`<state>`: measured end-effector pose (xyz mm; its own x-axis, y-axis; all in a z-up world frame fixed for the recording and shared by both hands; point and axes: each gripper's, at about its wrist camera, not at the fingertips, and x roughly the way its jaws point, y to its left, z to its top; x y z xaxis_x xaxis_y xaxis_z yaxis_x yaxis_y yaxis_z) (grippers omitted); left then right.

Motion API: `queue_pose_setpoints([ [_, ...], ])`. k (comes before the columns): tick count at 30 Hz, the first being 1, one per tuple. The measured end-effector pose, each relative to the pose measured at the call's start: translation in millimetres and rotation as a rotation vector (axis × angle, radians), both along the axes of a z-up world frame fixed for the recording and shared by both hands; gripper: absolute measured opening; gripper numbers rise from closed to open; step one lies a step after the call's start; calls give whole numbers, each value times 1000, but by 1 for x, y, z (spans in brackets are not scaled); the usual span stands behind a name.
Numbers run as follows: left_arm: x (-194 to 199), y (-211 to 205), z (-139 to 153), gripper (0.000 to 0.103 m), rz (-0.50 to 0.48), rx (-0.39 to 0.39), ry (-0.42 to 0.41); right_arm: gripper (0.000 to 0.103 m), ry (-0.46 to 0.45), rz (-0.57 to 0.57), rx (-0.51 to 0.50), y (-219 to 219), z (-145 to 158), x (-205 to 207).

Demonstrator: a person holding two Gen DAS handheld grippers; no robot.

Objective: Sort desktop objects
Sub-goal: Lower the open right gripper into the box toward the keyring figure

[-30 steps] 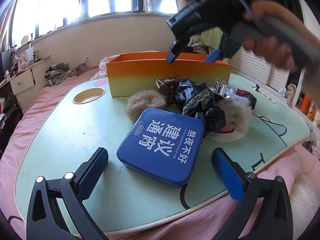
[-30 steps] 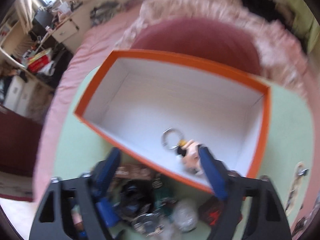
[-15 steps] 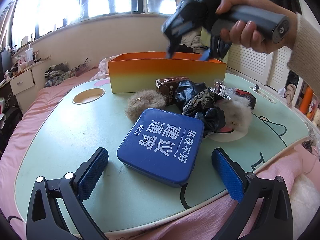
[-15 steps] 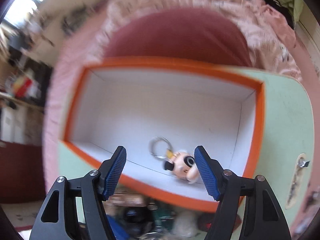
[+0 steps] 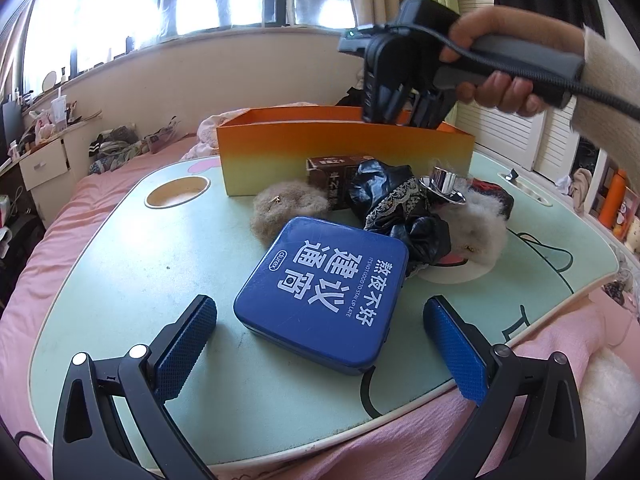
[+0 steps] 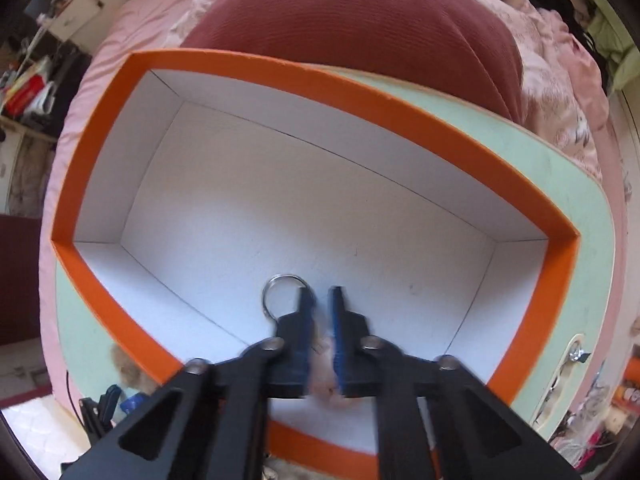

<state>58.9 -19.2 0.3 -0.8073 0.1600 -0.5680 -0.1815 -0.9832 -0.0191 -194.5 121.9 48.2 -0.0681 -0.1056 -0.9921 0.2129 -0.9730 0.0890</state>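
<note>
An orange box with a white inside stands at the back of the green lap table. A keychain lies on the box floor, its metal ring and pink figure partly hidden by my fingers. My right gripper points down into the box, its jaws closing to a thin gap with nothing pinched between them. My left gripper is open and low over the table, with a blue tin lying flat just ahead between its fingers.
Behind the tin sit a brown fur ball, a brown carton, a black lace cloth, a shiny metal piece and a grey fur ball. A round cup recess is at the table's left. Pink bedding surrounds the table.
My right gripper has sunk lower into the box and its jaws have gone from wide apart to almost together. The keychain stays on the box floor. My left gripper has not moved.
</note>
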Motion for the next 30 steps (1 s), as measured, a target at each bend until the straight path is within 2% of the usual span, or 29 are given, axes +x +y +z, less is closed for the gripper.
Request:
queue_pose_setpoints([
  [3,0,-1,0,103,0,1,0,1,44,-31,-50,9,13,1],
  [6,0,-1,-1,103,0,0,0,1,84,-47,-103,14,38,7],
  [10,0,-1,-1,103,0,1,0,1,139,-13,-101,15,74,25],
  [12,0,-1,-1,103,-1,1,1,2,137,-3,-96,10,79,29],
  [13,0,-1,-1,103,0,1,0,11,82,5,-80,8,77,34],
  [14,0,-1,-1,103,0,1,0,22,26,0,-66,4,61,22],
  [15,0,-1,-1,103,0,0,0,52,-36,12,-40,5,49,12],
  [16,0,-1,-1,103,0,1,0,58,-51,24,-4,4,41,12],
  [18,0,-1,-1,103,0,1,1,57,-61,4,27,4,28,9],
  [20,0,-1,-1,103,0,1,0,56,-122,-27,19,6,9,5],
  [22,1,0,-1,103,-1,-2,3,56,-122,-11,-21,4,9,4],
  [25,1,-1,-1,103,-1,1,1,54,-109,-7,-11,1,14,8],
  [26,1,-1,-1,103,-2,1,2,51,-95,-3,-15,0,17,10],
  [28,1,-1,-1,103,-1,0,2,33,-84,19,-50,-3,22,15],
  [30,1,-2,0,103,-1,0,2,33,-90,9,-71,1,22,16],
])
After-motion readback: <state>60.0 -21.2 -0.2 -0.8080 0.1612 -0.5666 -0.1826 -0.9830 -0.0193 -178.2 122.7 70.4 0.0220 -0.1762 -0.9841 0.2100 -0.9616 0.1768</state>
